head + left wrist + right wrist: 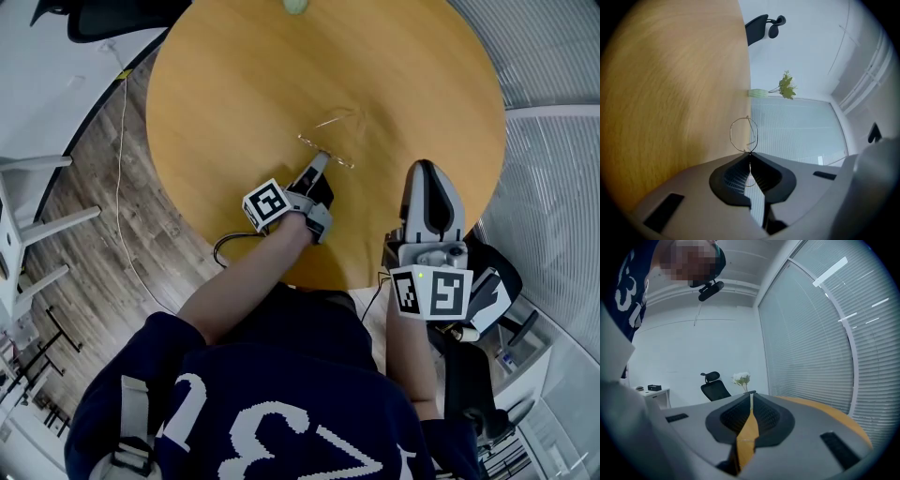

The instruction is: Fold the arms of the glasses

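Observation:
Thin wire-rimmed glasses lie near the middle of the round wooden table. My left gripper reaches to their near side and is shut on the wire frame. In the left gripper view the jaws meet at the tips, pinching the wire, and one round lens rim stands just beyond them. My right gripper rests at the table's right edge, apart from the glasses. Its jaws are shut with nothing between them.
A pale green vase with flowers stands at the table's far edge. A black office chair is behind it, and a white desk is off to the left. Window blinds run along the right side.

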Demonstrator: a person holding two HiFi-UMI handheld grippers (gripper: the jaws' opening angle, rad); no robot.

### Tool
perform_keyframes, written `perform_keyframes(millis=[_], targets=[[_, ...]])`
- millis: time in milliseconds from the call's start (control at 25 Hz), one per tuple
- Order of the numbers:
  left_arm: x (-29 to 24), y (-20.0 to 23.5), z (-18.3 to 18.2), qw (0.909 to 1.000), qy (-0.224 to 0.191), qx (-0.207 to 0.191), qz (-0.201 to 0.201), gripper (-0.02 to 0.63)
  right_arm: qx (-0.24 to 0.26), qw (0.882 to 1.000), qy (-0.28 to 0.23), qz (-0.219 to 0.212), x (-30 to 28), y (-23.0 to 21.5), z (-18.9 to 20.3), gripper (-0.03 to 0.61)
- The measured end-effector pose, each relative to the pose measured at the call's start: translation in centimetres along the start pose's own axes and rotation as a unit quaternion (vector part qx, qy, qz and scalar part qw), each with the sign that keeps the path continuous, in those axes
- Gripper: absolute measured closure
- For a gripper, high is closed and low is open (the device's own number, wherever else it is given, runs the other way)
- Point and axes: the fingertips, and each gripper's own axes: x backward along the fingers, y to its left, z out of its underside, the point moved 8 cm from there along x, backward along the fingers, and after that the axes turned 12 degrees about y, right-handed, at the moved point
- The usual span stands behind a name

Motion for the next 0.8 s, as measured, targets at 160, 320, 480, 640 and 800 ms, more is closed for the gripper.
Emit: perform_keyframes(millis=[160, 320, 480, 640, 800], targets=[[0.3, -0.8, 0.2, 0.9996, 0.006, -0.003, 0.027, 0.595, 0.000, 1.000, -0.001, -0.002, 0.0, 0.2, 0.1, 0.541], [0.6, -2.4, -0.1, 0.9968, 0.012, -0.019, 0.077, 0.595, 0.002, 1.000, 0.001, -0.008, -0.1, 0.2, 0.0, 0.541], [0.8, -5.3, -0.5, 0.9849, 0.025, -0.051, 0.164, 0.595, -0.008, 0.998, 0.013, -0.054, -0.3, 0.0, -0.3, 0.540], [0.8, -9.0, -0.9, 0.9632, 0.041, -0.080, 0.254, 0.595, -0.020, 0.993, 0.024, -0.114, -0.7, 0.4, -1.1, 0.518], [1.0, -12.4, -0.8, 0.9418, 0.055, -0.096, 0.317, 0.595, -0.021, 0.989, 0.015, -0.147, -0.5, 1.0, -2.6, 0.472]])
